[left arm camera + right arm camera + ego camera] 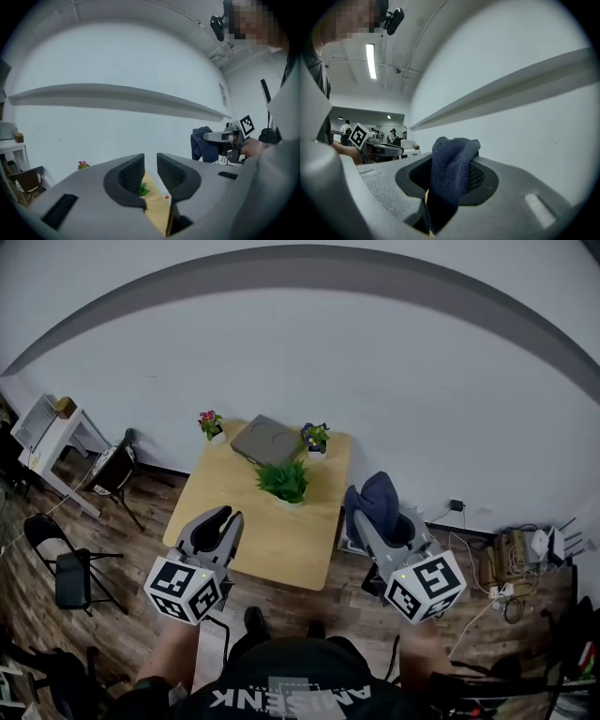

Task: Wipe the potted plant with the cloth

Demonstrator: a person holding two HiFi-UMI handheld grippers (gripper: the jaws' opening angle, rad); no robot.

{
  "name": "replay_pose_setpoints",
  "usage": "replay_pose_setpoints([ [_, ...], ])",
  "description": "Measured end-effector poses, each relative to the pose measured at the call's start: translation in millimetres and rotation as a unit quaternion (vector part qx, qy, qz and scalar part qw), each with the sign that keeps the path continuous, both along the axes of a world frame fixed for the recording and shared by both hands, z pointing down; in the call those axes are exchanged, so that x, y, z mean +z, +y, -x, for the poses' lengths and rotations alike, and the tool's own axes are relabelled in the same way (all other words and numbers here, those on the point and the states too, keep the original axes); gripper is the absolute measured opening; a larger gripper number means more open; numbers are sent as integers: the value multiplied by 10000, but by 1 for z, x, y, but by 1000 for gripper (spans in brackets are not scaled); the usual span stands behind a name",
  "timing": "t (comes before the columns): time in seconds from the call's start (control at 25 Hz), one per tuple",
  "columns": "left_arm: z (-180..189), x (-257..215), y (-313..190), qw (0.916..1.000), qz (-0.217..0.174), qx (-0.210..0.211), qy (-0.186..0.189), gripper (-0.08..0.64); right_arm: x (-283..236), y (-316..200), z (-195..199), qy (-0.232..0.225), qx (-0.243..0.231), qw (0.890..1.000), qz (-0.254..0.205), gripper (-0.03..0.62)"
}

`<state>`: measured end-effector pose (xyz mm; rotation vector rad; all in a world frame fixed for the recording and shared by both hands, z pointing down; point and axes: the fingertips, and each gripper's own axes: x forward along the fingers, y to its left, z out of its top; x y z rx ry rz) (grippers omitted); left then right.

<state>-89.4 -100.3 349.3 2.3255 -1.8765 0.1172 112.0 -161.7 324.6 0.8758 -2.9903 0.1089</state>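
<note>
Left gripper (221, 519): jaws parted by a narrow gap, nothing between them, held level at the near edge of the table (281, 545); it is free, probably to steady a pot or part the leaves. Right gripper (370, 512): clamped on a dark blue cloth (452, 161), which bunches above the pads and hangs below them, a loose wad left forward of the jaws as the wiping face. Both are carried side by side ahead of the person, short of the table, so wiping has not begun. Table: light wood, set against the wall, near half bare. Potted plant (284, 481): green and spiky-leaved in a pale pot, about mid-table and nearest the grippers, hence the likeliest item to be wiped; it shows through the left gripper's gap, well apart from it. Grey flat item (265, 441): just behind that plant, perhaps a closed laptop or a folded mat; too small to tell. Two small flowering pots (212, 424) (315, 436): at the far corners by the wall, either side of the grey item.
</note>
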Motion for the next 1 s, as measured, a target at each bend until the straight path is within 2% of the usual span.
replay_pose_setpoints([
  [0.16,15,4,-18,9996,-1,274,-93,100,1,-9,18,66,118,9999,-7,126],
  [0.36,26,9,-35,9946,121,1009,-194,177,-5,-20,39,54,424,9991,-59,126],
  [0.44,35,10,-43,9930,114,1149,-239,192,-6,-23,49,68,518,9986,-65,127],
  [0.76,60,20,-69,9878,166,1548,-45,192,0,-36,68,152,879,9960,25,127],
  [0.88,62,29,-76,9844,290,1733,-111,216,3,-37,70,153,1006,9947,119,126],
  [1.0,62,41,-85,9811,403,1885,-153,212,5,-38,69,186,1168,9929,157,127],
])
